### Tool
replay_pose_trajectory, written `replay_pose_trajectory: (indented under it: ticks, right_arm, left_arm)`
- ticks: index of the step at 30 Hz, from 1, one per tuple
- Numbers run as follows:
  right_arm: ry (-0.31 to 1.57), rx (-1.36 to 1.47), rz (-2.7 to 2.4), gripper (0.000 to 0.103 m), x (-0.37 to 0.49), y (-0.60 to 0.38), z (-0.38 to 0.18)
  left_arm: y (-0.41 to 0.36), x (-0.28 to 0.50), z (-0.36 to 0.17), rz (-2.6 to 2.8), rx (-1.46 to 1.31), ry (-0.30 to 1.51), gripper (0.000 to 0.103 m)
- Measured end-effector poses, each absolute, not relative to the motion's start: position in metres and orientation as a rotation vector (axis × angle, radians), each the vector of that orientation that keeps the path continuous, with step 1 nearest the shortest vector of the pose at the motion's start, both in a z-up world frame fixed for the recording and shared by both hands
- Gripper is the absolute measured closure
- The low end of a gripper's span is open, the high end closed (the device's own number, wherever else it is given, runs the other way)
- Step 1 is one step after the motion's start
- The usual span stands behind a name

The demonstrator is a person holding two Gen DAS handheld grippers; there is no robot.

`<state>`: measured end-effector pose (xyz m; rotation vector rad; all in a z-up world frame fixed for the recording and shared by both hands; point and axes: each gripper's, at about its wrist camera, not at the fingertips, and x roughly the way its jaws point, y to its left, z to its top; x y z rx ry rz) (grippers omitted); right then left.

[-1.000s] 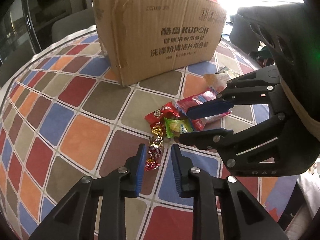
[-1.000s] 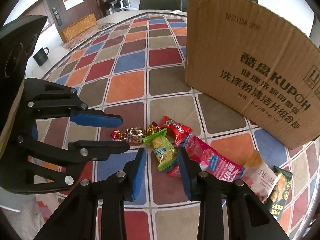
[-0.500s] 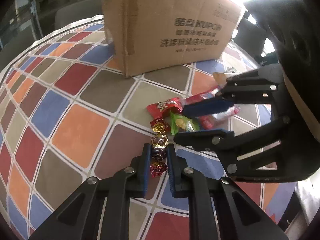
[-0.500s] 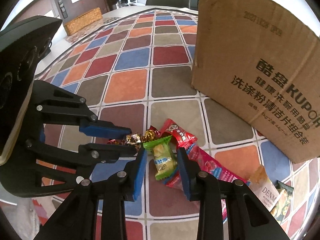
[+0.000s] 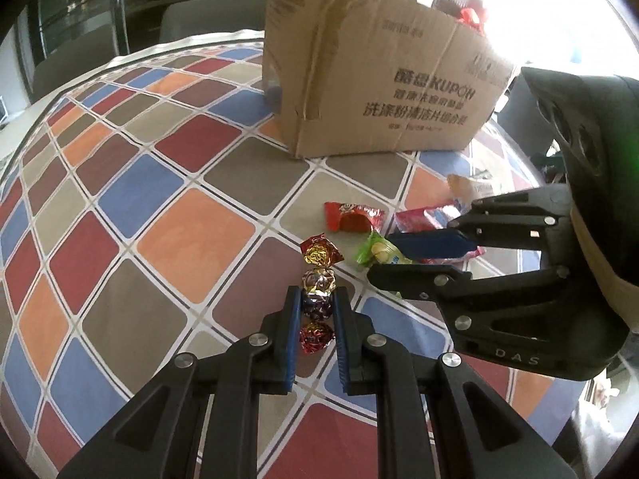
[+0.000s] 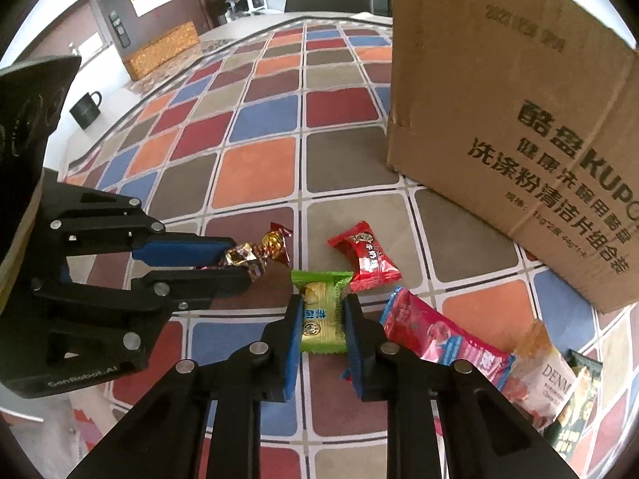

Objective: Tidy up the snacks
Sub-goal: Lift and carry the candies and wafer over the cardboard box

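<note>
While both grippers sit low over the checked tablecloth (image 5: 131, 207), the big cardboard box (image 5: 383, 92) stands beyond the fingertips of each, up ahead and open at the top, and that looks like the place the snacks are bound for.

Down in size now: to the right of the right gripper (image 6: 319, 315) lies the long pink packet (image 6: 443, 339), with a pale pouch (image 6: 547, 375) further right again. Just ahead of those fingertips, a little right, sits the red wrapped sweet (image 6: 365, 257).

And here's the grab! The right gripper's jaws have just been closing, and they now pinch the green wrapped snack (image 6: 321, 311) by its two long sides, the pads pressed against the wrapper. The left gripper (image 5: 315, 311) is clamped too, its pads squeezing the string of foil candies (image 5: 317, 279) across one of the middle pieces, with the gold-and-red piece sticking out past the tips and another red one back between the fingers.

So the step in hand, as I read it, is the pick-up, both hands at once, nothing lifted clear yet. Next call: raise both straight up off the cloth, carry them forward over the box rim, and watch that dangling candy chain, since it may swing or slip from a one-piece hold.
</note>
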<state>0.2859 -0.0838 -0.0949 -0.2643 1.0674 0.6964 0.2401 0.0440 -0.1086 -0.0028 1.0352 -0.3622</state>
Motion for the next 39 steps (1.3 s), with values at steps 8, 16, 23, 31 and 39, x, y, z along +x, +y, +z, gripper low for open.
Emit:
replay_pose_trajectory:
  ticks: [8, 16, 23, 31, 39]
  right_arm:
    - [1.012, -0.183, 0.653, 0.082, 0.276, -0.099, -0.073]
    - [0.921, -0.115, 0.573, 0.082, 0.269, -0.122, -0.043]
    - [0.835, -0.077, 0.53, 0.082, 0.269, -0.139, -0.011]
    - [0.752, -0.033, 0.491, 0.082, 0.268, -0.16, 0.023]
    - [0.679, -0.006, 0.454, 0.082, 0.273, -0.177, 0.053]
  left_arm:
    - [0.039, 0.234, -0.086, -0.339, -0.022, 0.972, 0.086]
    - [0.031, 0.237, -0.056, -0.324, -0.044, 0.893, 0.086]
    - [0.023, 0.241, -0.029, -0.33, -0.061, 0.823, 0.086]
    - [0.012, 0.246, 0.003, -0.336, -0.066, 0.75, 0.086]
    - [0.002, 0.257, 0.036, -0.342, -0.072, 0.687, 0.086]
